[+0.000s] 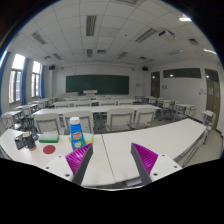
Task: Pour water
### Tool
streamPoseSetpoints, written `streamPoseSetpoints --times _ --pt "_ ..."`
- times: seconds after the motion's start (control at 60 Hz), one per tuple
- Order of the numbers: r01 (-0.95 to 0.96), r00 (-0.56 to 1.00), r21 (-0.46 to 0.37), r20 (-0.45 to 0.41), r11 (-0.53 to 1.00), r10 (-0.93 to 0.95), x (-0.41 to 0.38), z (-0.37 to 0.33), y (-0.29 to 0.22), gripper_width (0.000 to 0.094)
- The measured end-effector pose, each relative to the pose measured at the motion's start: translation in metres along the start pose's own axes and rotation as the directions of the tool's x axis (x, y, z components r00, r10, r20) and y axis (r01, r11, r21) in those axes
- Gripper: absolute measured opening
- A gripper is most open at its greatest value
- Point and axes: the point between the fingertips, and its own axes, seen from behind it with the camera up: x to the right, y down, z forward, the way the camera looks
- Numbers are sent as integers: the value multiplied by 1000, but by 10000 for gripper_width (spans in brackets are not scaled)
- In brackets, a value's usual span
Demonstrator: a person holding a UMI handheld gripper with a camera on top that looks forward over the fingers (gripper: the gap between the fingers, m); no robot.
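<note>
A clear plastic bottle (pixel 76 133) with a blue cap and a colourful label stands upright on the white desk (pixel 150 138), just beyond my left finger. My gripper (pixel 112 163) is open and empty, with its magenta pads (pixel 145 158) wide apart above the desk's near edge. A dark cup (pixel 29 138) stands further left on the desk, and a flat green thing (pixel 51 151) lies between the cup and the bottle.
This is a classroom with rows of white desks and chairs (pixel 118 118) beyond the near desk. A green chalkboard (pixel 97 85) hangs on the far wall. Windows (pixel 16 77) are at the left.
</note>
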Motion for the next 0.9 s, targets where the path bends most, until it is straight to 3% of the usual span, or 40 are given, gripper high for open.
streamPoseSetpoints --times 0.3,0.45,0.767,0.833,0.867,0.9 --pt "13 993 -26 121 1000 -10 -43 46 22 825" --pt "29 984 -36 176 999 -22 -101 108 39 826" --pt "12 977 29 214 999 -18 -170 193 48 817" --pt "25 979 43 200 999 -33 -175 199 49 733" --pt "28 982 40 187 999 -35 -175 202 51 578" --pt "15 986 51 167 999 -24 -174 202 49 573"
